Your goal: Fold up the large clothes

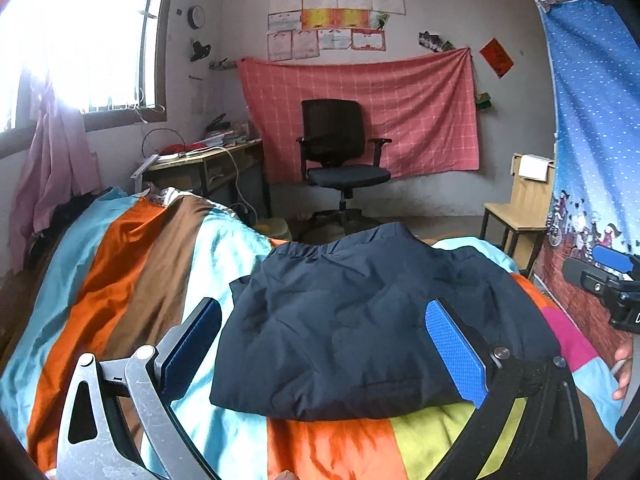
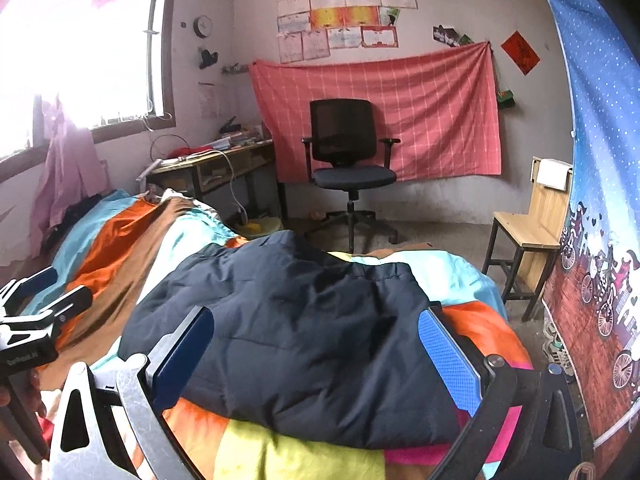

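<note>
**Jacket on bed, 2 grippers clear of it**

Bed (image 1: pixel 120 264): striped cover, serves as folding surface. Jacket (image 1: pixel 352 320): dark, padded, lying in a compact bundle at the near end, apparently folded already. Left gripper (image 1: pixel 332 344): hovering just short of the jacket, fingers wide apart, nothing held. Right gripper (image 2: pixel 320 356): level above the jacket's near edge, fingers spread, empty; likely both released for inspection.

Blk office chair (image 1: pixel 340 148) w/ pink checked cloth (image 1: pixel 360 112) behind, cluttered desk (image 1: pixel 208 160) left, wooden chair (image 2: pixel 528 224) right.
</note>
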`<action>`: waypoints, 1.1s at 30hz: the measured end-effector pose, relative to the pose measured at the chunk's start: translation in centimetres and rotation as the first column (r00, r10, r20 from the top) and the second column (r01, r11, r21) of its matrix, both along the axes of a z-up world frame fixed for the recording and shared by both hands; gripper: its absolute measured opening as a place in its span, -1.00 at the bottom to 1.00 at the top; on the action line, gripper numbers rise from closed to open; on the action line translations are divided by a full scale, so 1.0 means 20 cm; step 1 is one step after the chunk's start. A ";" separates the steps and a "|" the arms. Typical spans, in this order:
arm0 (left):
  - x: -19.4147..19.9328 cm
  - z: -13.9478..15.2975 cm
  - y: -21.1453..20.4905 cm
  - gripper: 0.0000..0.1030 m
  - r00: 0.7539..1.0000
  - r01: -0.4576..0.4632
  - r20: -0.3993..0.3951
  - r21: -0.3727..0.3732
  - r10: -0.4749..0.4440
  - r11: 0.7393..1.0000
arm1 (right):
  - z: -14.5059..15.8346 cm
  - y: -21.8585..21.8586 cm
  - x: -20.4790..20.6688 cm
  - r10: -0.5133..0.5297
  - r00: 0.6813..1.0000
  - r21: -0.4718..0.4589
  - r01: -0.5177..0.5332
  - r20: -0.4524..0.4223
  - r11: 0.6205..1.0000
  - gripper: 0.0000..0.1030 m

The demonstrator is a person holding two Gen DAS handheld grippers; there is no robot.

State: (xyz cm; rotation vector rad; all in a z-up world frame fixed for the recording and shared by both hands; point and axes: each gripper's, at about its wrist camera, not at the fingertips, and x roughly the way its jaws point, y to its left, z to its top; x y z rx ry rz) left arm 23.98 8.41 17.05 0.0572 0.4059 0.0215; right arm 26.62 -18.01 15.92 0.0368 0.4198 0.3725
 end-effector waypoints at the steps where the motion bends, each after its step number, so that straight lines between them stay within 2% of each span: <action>1: -0.02 0.00 0.00 0.95 1.000 0.002 0.008 0.003 -0.002 1.000 | 0.00 0.01 -0.02 0.001 1.000 0.000 -0.001 0.006 1.000 1.00; 10: -0.16 0.00 0.01 0.95 0.998 -0.007 0.066 0.027 0.005 1.000 | -0.03 0.07 -0.19 0.009 0.998 -0.041 -0.006 0.068 0.999 1.00; 20: -0.27 -0.09 0.04 0.95 0.999 -0.016 0.040 0.034 0.014 0.999 | -0.06 0.04 -0.31 0.000 0.996 -0.028 0.002 0.090 1.000 1.00; 33: -0.38 -0.20 -0.02 0.95 0.999 0.019 0.034 0.048 -0.020 0.999 | -0.16 0.03 -0.43 -0.016 0.995 -0.036 0.020 0.098 0.999 1.00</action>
